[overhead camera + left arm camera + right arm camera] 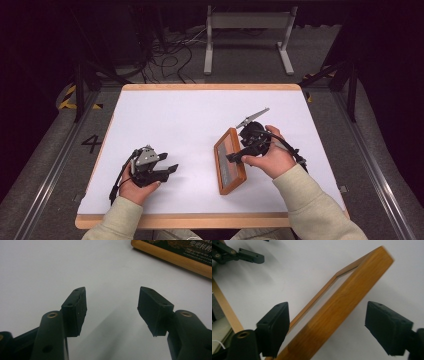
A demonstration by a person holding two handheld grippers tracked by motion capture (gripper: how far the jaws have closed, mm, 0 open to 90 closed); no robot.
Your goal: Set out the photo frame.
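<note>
While read from the left across the bench (165, 107):

Left hand (134, 186): near the front-left edge, wrapped round the left tongs.
Left tongs (171, 169): low over the white top, jaws spread wide, nothing between them; pointed toward the frame, well apart from it.
Left gripper view: both pads (76, 311) over bare white surface, frame corner (175, 258) at the upper right, dark printed face inside its wooden rim.
Frame (230, 161): wooden, oblong, right of centre, long side running front to back, angled a little; far long edge looks raised off the top, though hard to be sure.
Right tongs (235, 157): at the frame's right long edge, jaws wide apart, one on each side of the wooden rim (337, 312); not closed on it, contact with the pads (274, 327) not clear.
Right hand (272, 157): just right of the frame, holding the tongs; cable trailing off to the right.
</note>
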